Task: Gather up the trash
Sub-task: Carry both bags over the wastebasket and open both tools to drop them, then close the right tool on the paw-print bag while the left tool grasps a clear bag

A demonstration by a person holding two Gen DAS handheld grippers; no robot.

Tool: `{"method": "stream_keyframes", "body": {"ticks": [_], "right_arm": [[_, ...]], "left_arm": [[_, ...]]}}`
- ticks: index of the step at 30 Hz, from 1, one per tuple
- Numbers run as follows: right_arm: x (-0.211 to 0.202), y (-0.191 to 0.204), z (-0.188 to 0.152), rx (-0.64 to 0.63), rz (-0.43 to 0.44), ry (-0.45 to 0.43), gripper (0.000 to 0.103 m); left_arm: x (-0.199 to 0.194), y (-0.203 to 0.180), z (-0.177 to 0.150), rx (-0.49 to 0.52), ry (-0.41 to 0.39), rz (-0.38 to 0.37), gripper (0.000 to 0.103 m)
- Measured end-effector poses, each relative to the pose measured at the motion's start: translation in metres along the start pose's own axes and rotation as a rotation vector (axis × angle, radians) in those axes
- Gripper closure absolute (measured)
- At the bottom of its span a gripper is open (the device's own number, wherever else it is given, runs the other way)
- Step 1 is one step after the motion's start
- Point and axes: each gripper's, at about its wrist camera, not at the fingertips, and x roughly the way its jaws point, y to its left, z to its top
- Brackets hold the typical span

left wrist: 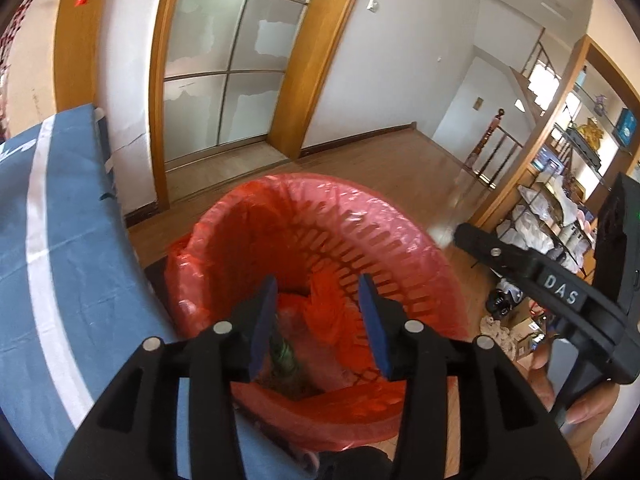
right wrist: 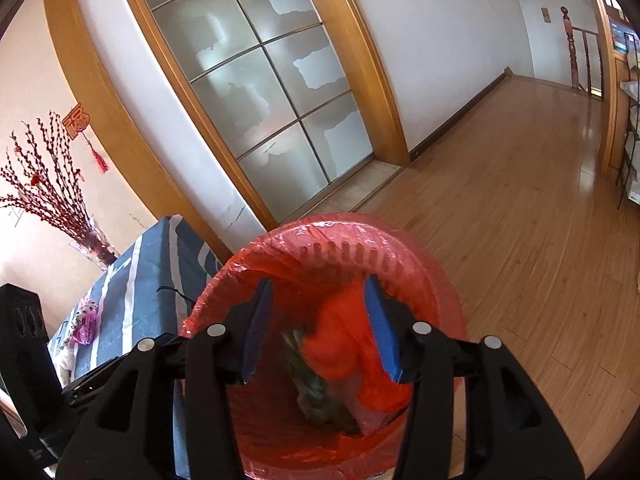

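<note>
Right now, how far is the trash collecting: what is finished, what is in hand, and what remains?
Done: trash already lies inside the red-lined bin, an orange piece and a greenish one. In hand: nothing; the left hand-held gripper and the right hand-held gripper are both open above the bin. Left: a pink wrapper lies on the blue-striped table.

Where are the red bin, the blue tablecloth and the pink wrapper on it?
red bin (right wrist: 400, 240), right wrist view, far rim under the liner.
blue tablecloth (left wrist: 80, 240), left wrist view, flat top beside the white stripe.
pink wrapper (right wrist: 85, 324), right wrist view, middle of the crumpled piece.
</note>
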Motion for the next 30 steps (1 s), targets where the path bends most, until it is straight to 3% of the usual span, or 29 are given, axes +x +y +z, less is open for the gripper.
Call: {"method": "stream_keyframes", "body": {"ticks": [9, 17, 26, 30], "right_arm": [[-0.007, 0.015, -0.002, -0.078, -0.048, -0.033, 0.055], [-0.006, 0.067, -0.004, -0.178, 0.030, -0.024, 0.055], [0.013, 0.171, -0.028, -0.338, 0.181, 0.046, 0.055], [0.025, 0.238, -0.052, -0.427, 0.271, 0.100, 0.055]], "left_arm": [[-0.031, 0.032, -0.007, -0.022, -0.043, 0.110, 0.051], [-0.084, 0.086, -0.013, -0.062, -0.125, 0.294, 0.044], [-0.170, 0.175, -0.031, -0.163, -0.227, 0.532, 0.040], [-0.209, 0.217, -0.047, -0.229, -0.262, 0.615, 0.040]]}}
